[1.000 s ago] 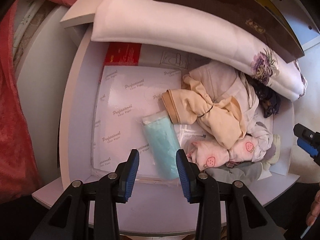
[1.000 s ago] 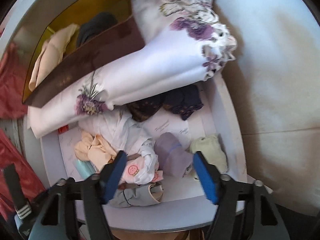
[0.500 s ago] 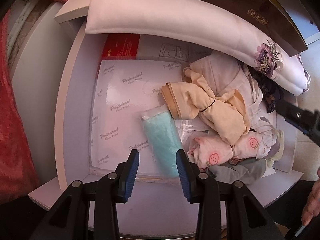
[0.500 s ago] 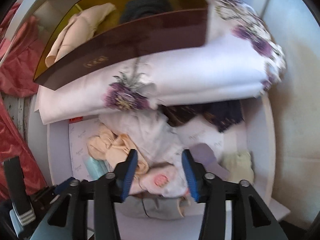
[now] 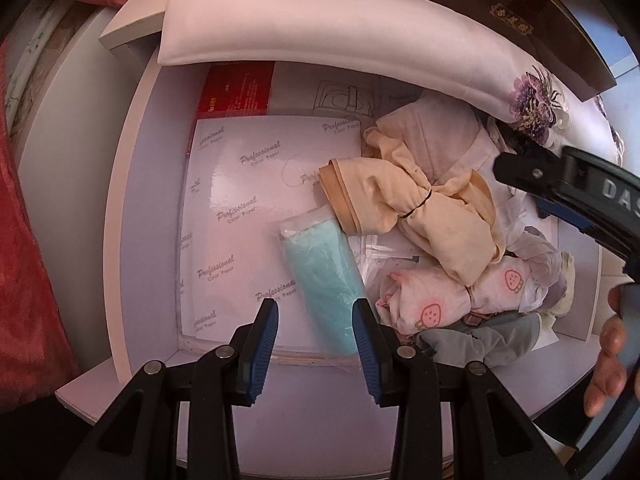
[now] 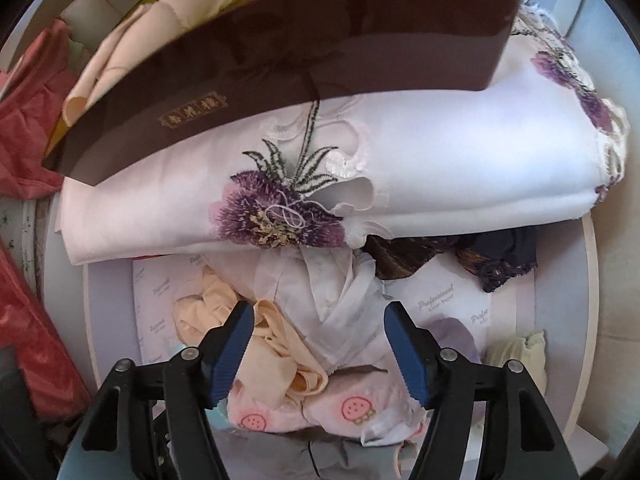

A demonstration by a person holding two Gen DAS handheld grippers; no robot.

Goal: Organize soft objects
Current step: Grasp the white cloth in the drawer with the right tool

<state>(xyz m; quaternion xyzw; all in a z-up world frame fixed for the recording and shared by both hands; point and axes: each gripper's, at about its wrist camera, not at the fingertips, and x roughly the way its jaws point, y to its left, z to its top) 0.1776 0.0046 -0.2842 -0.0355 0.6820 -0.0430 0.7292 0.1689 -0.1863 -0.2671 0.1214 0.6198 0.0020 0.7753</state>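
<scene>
A heap of soft items lies on a white shelf (image 5: 132, 216): a tied beige garment (image 5: 408, 208), a white garment (image 6: 332, 304), a pink strawberry-print roll (image 5: 452, 296), a grey piece (image 5: 492, 336) and a teal cloth in a clear bag (image 5: 320, 276). My left gripper (image 5: 316, 344) hangs open straight above the near end of the teal bag, not touching it. My right gripper (image 6: 320, 352) hovers over the beige and white garments, jaws opening, nothing pressed between them. In the left wrist view the right gripper (image 5: 568, 196) reaches in from the right edge above the heap.
A folded white pillowcase with purple embroidered flowers (image 6: 400, 184) lies at the back under a brown box (image 6: 280, 76). Dark lace fabric (image 6: 492, 256), a lilac piece (image 6: 452, 332) and a pale yellow piece (image 6: 520, 352) sit right. Red cloth (image 5: 28, 280) hangs left. Glossy paper sheets (image 5: 256, 208) cover the shelf.
My right gripper moved left and lower over the heap, narrowed its jaws, then widened them again. It now shows large in the left wrist view. The left gripper held still.
</scene>
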